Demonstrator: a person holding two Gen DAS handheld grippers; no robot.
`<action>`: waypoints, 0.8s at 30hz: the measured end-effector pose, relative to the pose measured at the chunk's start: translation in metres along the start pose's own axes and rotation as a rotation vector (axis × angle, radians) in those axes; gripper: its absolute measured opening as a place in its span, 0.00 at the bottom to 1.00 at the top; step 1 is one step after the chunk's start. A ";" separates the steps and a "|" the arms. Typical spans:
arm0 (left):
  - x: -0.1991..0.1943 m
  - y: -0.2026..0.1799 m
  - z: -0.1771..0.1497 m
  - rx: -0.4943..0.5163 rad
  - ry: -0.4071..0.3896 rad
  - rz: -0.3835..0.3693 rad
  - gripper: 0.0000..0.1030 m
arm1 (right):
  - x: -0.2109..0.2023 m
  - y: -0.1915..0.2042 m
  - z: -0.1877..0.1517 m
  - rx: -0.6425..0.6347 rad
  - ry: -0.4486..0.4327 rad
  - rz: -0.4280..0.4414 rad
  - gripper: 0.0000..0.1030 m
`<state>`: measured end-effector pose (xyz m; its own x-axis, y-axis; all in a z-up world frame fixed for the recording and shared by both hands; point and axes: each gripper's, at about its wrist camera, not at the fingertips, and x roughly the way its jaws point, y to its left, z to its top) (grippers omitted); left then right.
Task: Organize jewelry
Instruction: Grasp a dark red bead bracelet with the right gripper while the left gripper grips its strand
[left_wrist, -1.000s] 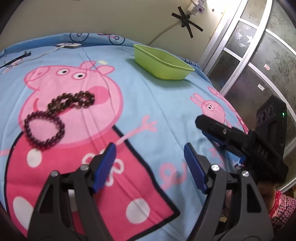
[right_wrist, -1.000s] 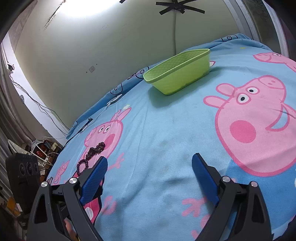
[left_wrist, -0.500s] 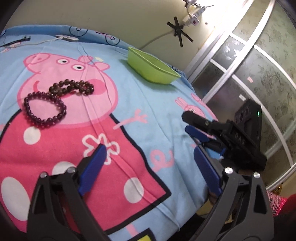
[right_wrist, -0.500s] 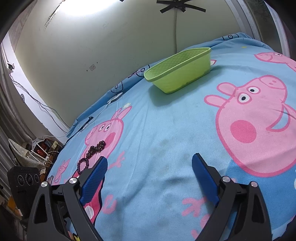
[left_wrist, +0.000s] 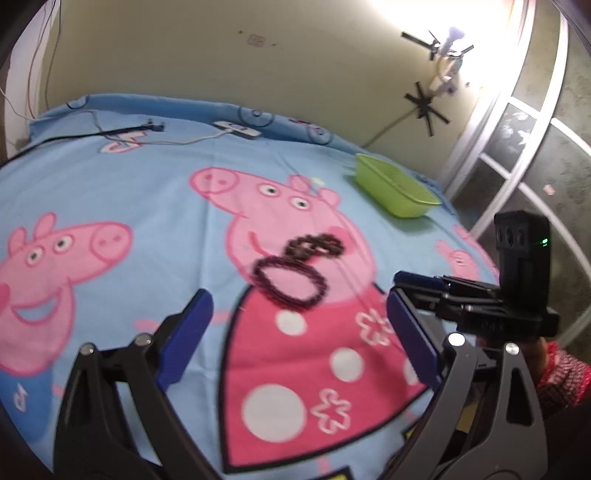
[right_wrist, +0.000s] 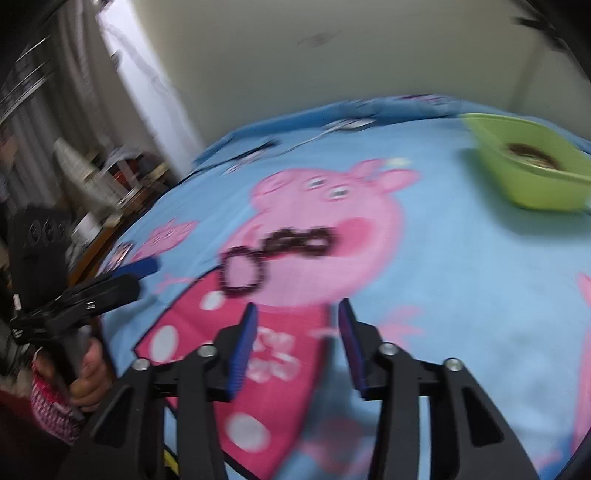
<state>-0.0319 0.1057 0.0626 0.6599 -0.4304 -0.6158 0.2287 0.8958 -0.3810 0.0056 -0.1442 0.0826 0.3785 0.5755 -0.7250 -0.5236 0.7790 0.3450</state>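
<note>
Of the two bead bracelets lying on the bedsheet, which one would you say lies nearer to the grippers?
The dark purple bracelet, spread in an open round loop on the pink dress print. The brown bracelet lies beyond it, bunched up on the pig's face, toward the green basket.

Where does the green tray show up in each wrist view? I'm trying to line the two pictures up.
Left wrist view: the green tray sits upper right of centre, near the bed's far edge.
Right wrist view: the tray sits at the upper right edge, something dark inside.
Shared landmark: the two bead bracelets on the pig print, mid-frame in both.
</note>
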 end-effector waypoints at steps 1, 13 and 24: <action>0.004 0.000 0.003 0.004 0.006 0.022 0.81 | 0.007 0.006 0.004 -0.022 0.016 0.003 0.12; 0.057 -0.002 0.005 0.072 0.170 0.097 0.36 | 0.049 0.024 0.023 -0.128 0.125 0.009 0.00; 0.108 -0.101 0.001 0.273 0.253 -0.047 0.07 | -0.043 -0.028 -0.013 0.002 -0.059 -0.041 0.00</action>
<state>0.0172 -0.0309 0.0350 0.4545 -0.4547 -0.7660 0.4590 0.8565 -0.2362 -0.0064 -0.1943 0.0963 0.4442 0.5567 -0.7020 -0.5053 0.8027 0.3169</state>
